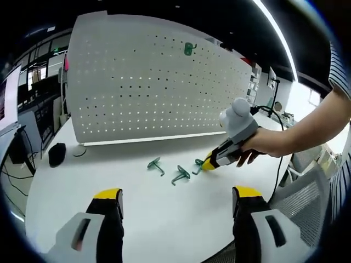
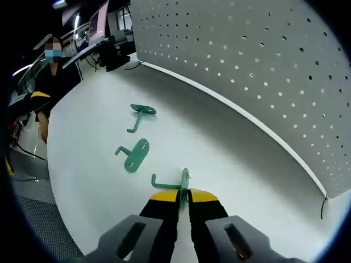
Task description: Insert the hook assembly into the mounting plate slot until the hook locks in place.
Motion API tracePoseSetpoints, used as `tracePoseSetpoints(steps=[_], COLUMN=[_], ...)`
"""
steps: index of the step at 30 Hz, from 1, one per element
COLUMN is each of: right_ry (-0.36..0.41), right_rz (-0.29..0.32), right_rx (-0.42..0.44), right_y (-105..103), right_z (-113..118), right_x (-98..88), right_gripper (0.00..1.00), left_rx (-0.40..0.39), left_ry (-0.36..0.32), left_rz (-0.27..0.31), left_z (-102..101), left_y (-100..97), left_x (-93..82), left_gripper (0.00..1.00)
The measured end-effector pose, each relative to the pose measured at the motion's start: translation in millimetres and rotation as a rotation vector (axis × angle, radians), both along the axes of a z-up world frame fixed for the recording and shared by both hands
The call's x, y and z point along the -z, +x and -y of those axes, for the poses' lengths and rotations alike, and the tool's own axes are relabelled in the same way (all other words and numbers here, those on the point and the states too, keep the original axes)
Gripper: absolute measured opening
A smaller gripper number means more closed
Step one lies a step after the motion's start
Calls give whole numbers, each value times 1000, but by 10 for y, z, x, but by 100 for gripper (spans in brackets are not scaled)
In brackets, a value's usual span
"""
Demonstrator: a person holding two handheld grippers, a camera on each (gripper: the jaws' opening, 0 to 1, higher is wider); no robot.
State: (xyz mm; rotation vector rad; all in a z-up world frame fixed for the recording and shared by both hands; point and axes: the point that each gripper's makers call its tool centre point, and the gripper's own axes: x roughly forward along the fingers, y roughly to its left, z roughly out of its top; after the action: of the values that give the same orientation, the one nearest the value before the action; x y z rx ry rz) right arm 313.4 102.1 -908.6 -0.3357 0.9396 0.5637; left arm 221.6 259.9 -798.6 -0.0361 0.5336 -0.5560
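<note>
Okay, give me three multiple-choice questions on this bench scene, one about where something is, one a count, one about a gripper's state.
1. Where is the hook that is already mounted?
A. high on the pegboard
B. on the chair
C. on the floor

2. How many green hooks are on the table?
A. one
B. three
C. six

3. The right gripper is:
A. wide open
B. shut on a hook
C. holding a cable

Key: A, the mounted hook hangs high on the pegboard; B, three lie on the table, counting the gripped hook; B, the right gripper pinches its plate.

Office desks [image 2: 104,41] (monitors), ceiling striplight [image 1: 277,33]
</note>
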Motion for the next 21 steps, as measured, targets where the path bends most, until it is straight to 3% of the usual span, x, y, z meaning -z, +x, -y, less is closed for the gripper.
tracePoseSetpoints(steps=[11, 21], right_ry=[11, 54], right_rz=[38, 150], right_rx=[18, 58], right_y=[3, 114], right_z=[33, 53], right_x=[-60, -345], right_gripper=[1, 1], left_rx=[1, -1], left_ry=[2, -5], left_rz=[-10, -39], left_z=[-1, 13], left_y=[-4, 0], left_x=[21, 46], left_gripper=[83, 84])
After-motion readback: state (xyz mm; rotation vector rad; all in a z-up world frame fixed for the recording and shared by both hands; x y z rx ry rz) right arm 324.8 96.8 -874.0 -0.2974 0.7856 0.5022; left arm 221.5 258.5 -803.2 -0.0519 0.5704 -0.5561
